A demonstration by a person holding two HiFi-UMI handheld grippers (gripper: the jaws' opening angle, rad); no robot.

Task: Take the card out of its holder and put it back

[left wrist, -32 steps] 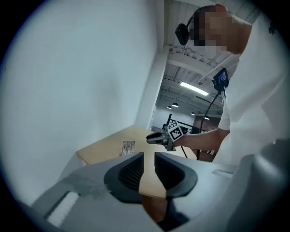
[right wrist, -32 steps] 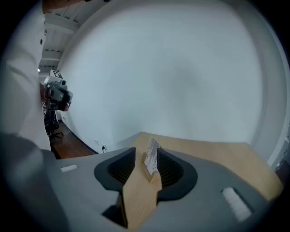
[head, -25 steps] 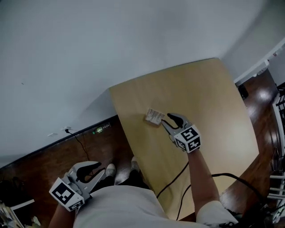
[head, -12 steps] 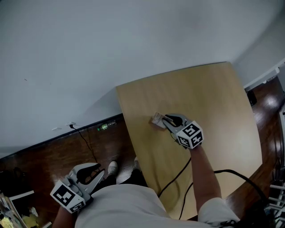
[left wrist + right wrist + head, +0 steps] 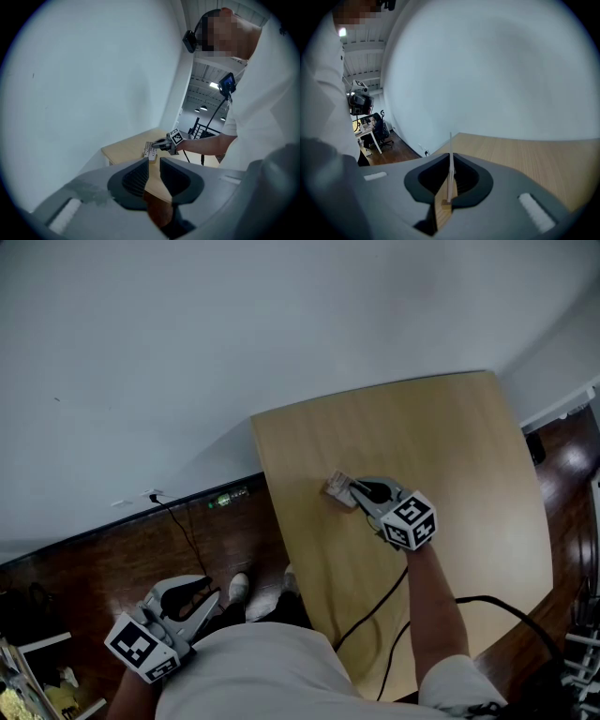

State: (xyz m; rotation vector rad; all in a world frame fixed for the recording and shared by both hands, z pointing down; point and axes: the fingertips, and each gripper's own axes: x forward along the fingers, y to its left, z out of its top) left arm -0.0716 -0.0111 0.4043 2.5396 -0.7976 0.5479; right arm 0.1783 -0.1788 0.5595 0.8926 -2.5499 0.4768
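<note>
**Right gripper [image 5: 350,490] clamps card [image 5: 335,486]**
Jaws just closed by the tabletop's [image 5: 450,456] left edge, to pull it (left gripper [image 5: 154,169] parted, empty).

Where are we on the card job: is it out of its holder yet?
Not yet. Done: the right hand-held gripper has reached the card, and its jaws have just been closing onto it, pinching its edge. In hand: the card stands upright in its small wooden holder on the table. Left: lifting it out and putting it back. The left hand-held gripper is open, empty and off the table.
</note>
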